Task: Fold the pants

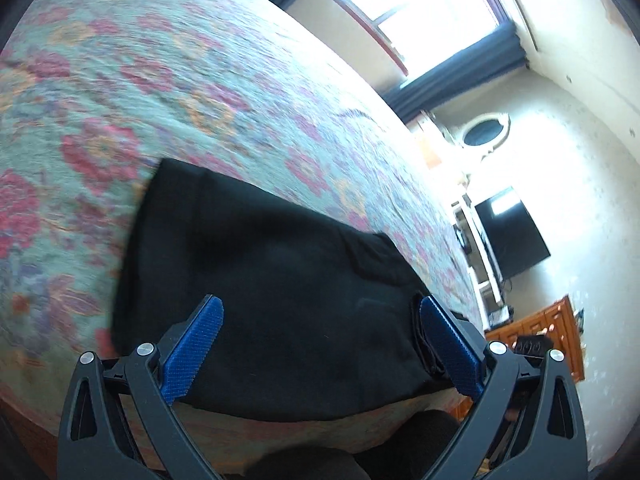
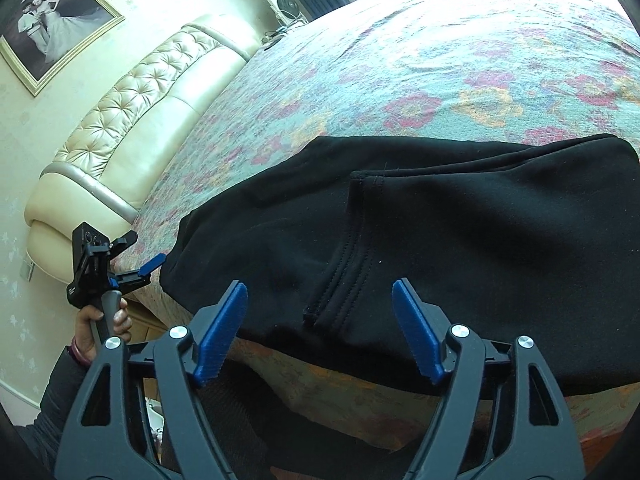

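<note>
While both hand-held grippers gape empty, left and right, black pants lie folded on bed; next regrip edge squarely, keep layers aligned.

Nothing to read out here, no word, label, brand or number comes through legibly in either view. The nearest thing is a small pale mark low on the side of the left gripper body, seen from the right wrist camera, and it is far too tiny to make out. The dark screen against the wall shows no writing, and the framed picture carries no caption that can be told. The black pants show stitching only, no tag.
</note>
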Tool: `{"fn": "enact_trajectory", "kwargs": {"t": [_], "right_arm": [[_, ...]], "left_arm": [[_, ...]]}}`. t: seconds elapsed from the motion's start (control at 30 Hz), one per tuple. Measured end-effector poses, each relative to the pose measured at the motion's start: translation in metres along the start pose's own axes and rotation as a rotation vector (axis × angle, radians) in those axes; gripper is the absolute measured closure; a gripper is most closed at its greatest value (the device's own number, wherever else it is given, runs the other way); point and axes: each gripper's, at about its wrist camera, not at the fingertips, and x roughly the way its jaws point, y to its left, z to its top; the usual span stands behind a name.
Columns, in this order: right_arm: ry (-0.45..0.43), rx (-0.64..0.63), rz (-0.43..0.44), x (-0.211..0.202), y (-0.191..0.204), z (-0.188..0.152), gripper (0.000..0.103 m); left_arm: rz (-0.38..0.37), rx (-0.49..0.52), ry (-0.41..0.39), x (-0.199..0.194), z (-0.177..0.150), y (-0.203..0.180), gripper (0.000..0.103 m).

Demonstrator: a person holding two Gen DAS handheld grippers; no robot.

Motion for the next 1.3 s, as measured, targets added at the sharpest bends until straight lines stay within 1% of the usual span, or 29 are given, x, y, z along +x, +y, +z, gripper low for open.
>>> {"fn": "enact_trajectory", "kwargs": {"t": [0.03,0.1,0.2,0.27,0.33,0.4,0.43,0.5,0.57,0.6,0.63,0.7,0.73,0.8,0.87,0.9,1.03,1.07,1.13,1.23,1.3], "right_arm": [[0.006,-0.006,0.003,0.002,0.003,0.0,0.028],[0.018,-0.011,0.01,0.004,0.009,-0.003,0.028],[0.042,0.002,0.023,0.011,0.013,-0.005,0.028],[0.054,-0.001,0.019,0.014,0.015,-0.008,0.028],[0.071,-0.008,0.013,0.017,0.017,-0.01,0.028],[0.078,-0.007,0.014,0.019,0.018,-0.011,0.027],[0.082,-0.005,0.016,0.02,0.018,-0.011,0.027],[0.087,0.001,0.016,0.023,0.018,-0.012,0.027],[0.096,0.006,0.016,0.026,0.017,-0.013,0.027],[0.099,0.007,0.014,0.027,0.017,-0.014,0.026],[0.101,0.006,0.012,0.028,0.017,-0.014,0.025],[0.104,0.002,0.01,0.029,0.019,-0.015,0.023],[0.105,0.001,0.011,0.028,0.02,-0.014,0.022],[0.105,0.005,0.013,0.026,0.021,-0.013,0.022],[0.1,0.022,0.03,0.023,0.02,-0.012,0.022],[0.097,0.029,0.039,0.022,0.02,-0.012,0.022],[0.096,0.024,0.061,0.021,0.027,-0.01,0.022],[0.099,0.016,0.062,0.022,0.029,-0.01,0.022],[0.103,0.006,0.065,0.024,0.032,-0.01,0.022],[0.106,0.008,0.072,0.023,0.035,-0.01,0.022],[0.105,0.006,0.073,0.023,0.035,-0.009,0.022]], "left_arm": [[-0.012,-0.047,-0.012,-0.006,0.005,0.017,0.005],[-0.051,-0.127,-0.009,-0.01,0.011,0.046,0.005],[-0.083,-0.21,0.028,-0.003,0.016,0.076,0.005],[-0.087,-0.238,0.068,0.006,0.019,0.087,0.005],[-0.1,-0.259,0.087,0.009,0.026,0.09,0.005],[-0.119,-0.303,0.097,0.01,0.032,0.097,0.005],[-0.13,-0.297,0.118,0.013,0.035,0.097,0.005],[-0.117,-0.213,0.175,0.02,0.038,0.088,0.005],[-0.044,-0.12,0.239,0.032,0.041,0.074,0.005],[-0.012,-0.092,0.264,0.038,0.043,0.069,0.005],[0.014,-0.081,0.286,0.044,0.047,0.066,0.005],[0.038,-0.099,0.297,0.051,0.057,0.065,0.005],[0.04,-0.116,0.317,0.056,0.061,0.067,0.005],[0.035,-0.087,0.377,0.065,0.067,0.07,0.005],[0.015,-0.036,0.412,0.067,0.069,0.068,0.005],[-0.01,-0.027,0.421,0.066,0.068,0.066,0.005],[-0.166,-0.035,0.448,0.076,0.063,0.056,0.005],[-0.181,-0.027,0.447,0.08,0.061,0.055,0.005],[-0.2,-0.042,0.42,0.082,0.063,0.059,0.005],[-0.253,-0.114,0.364,0.081,0.07,0.068,0.005],[-0.246,-0.11,0.361,0.08,0.07,0.066,0.005]]}}
